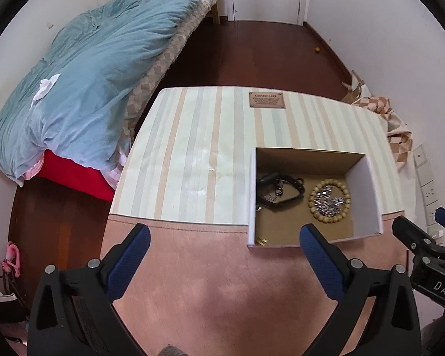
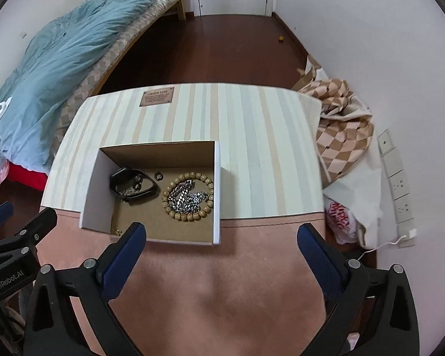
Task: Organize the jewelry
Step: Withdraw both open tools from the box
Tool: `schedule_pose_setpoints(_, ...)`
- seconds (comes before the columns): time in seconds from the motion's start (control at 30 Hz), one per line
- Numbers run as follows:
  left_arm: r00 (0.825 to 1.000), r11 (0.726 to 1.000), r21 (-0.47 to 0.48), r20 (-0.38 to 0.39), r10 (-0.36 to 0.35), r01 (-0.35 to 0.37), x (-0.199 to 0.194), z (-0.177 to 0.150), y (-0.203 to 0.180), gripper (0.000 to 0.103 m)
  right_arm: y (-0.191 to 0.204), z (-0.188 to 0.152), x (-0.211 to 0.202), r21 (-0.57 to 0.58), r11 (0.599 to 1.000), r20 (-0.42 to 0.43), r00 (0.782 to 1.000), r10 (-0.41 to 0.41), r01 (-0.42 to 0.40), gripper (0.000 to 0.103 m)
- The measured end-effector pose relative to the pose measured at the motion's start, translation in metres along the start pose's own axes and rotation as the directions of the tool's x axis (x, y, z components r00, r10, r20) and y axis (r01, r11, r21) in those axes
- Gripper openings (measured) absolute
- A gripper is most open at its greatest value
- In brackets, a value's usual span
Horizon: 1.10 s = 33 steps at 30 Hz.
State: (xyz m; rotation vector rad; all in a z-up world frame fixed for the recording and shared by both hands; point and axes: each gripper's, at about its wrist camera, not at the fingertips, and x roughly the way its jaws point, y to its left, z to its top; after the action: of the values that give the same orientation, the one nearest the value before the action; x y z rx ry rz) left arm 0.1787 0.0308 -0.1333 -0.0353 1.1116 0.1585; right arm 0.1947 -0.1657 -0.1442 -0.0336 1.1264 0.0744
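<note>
An open cardboard box sits on the striped and pink table top. Inside lie a wooden bead bracelet, a silver chain inside its ring, a black wristband, a small dark ring and small gold pieces at the near wall. My left gripper is open and empty, near side and left of the box. My right gripper is open and empty, just in front of the box's right corner.
The table carries a brown label plate. A bed with a blue duvet lies left. Checked fabric and bags are heaped at the right wall by sockets.
</note>
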Motion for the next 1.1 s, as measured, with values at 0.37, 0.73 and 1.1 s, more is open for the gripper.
schedule_pose_setpoints(0.37,0.991,0.999,-0.01,0.125,-0.036,0.038,-0.09,-0.02,0.005,0.103,-0.002,-0.03,-0.1,0.01,1.0,0.139,0.99,-0.021,0.019,0.103)
schedule_pose_setpoints(0.73,0.973,0.996,0.014,0.213,-0.084,0.083,-0.178,-0.036,0.005,0.103,-0.004,-0.053,-0.212,0.011,1.0,0.291,0.957,-0.014,0.011,0.103)
schedule_pose_setpoints(1.1,0.96,0.995,-0.006,0.264,-0.095,0.1,-0.218,-0.05,0.011,0.103,-0.001,-0.068,-0.26,-0.002,1.0,0.348,0.937,-0.018,0.02,0.103)
